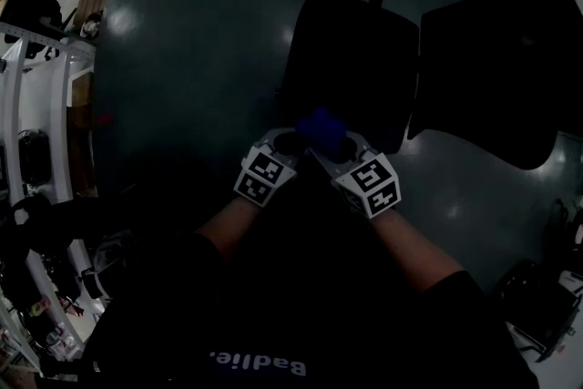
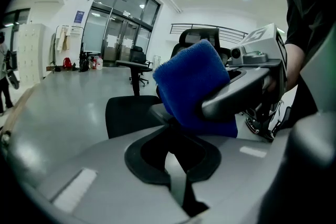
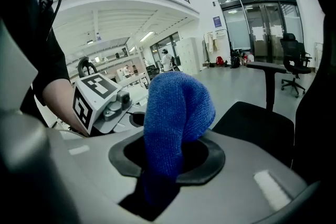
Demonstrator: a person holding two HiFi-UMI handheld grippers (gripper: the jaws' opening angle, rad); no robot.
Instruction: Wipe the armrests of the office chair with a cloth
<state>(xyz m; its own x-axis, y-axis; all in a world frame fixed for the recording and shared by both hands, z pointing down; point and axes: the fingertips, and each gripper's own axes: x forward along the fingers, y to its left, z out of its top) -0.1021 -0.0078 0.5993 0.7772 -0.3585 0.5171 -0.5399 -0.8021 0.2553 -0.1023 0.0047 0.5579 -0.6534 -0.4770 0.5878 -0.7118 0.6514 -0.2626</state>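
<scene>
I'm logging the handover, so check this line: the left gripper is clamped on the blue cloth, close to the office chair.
Wrong gripper. The right gripper is clamped on the blue cloth: the right gripper view shows the cloth running down between its jaws. In the left gripper view, the left gripper has its jaws together on nothing. The cloth is indeed close to the office chair.

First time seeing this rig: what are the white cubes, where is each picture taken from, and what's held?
A person holds two hand-held grippers; the patterned cubes belong to them. The dark picture is from a head camera looking down on the left gripper, right gripper and an office chair on the floor. The other two are from cameras riding on each gripper. The right gripper's jaws are shut on a blue cloth; the left's are together, empty.
</scene>
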